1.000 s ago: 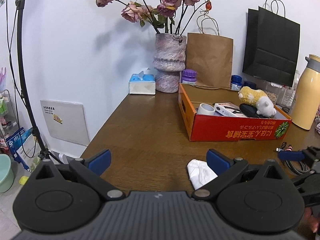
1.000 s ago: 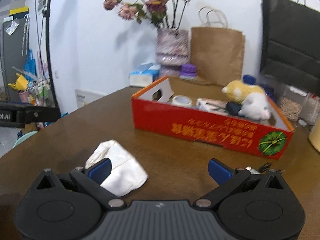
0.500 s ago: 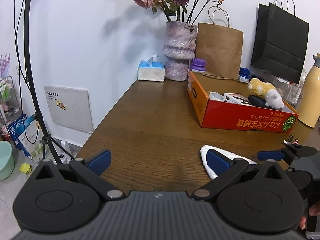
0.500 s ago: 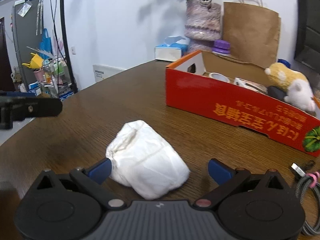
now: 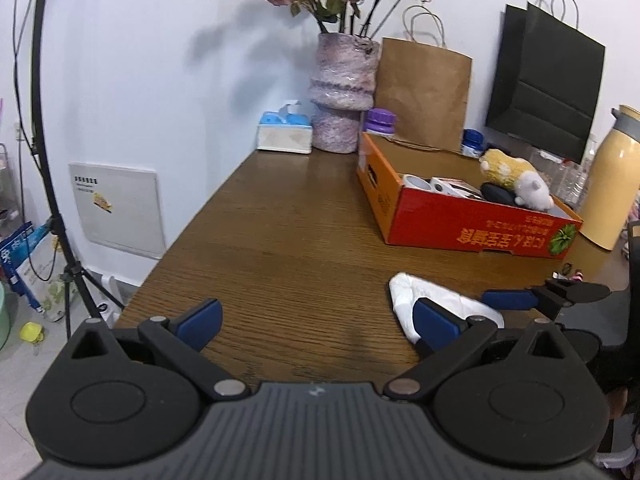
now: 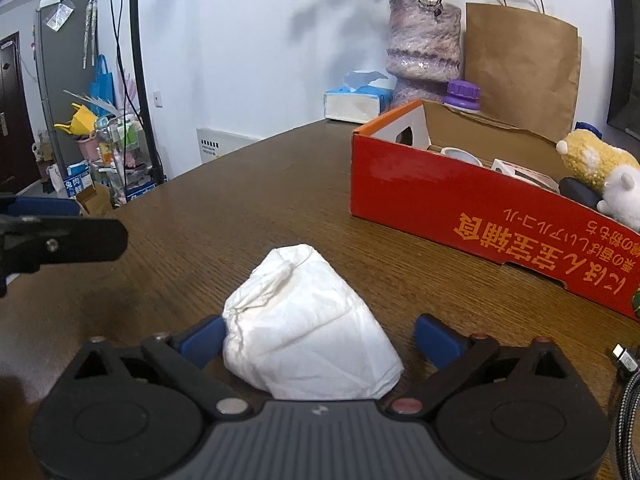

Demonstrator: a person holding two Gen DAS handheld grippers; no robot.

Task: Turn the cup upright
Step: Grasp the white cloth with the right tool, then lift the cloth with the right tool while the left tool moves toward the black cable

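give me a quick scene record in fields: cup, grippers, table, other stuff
cup: white crumpled paper cup lying on its side on the table, not yet upright
right gripper: jaws closing, cup between them; left pad at the cup's side, gap on the right
left gripper: open, nothing between its jaws, over bare table left of the cup
table: brown wood
red box: behind the cup, holds a plush toy and small items
back edge: vase, tissue box, paper bag

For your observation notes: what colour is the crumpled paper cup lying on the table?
White; the paper cup shows best in the right wrist view.
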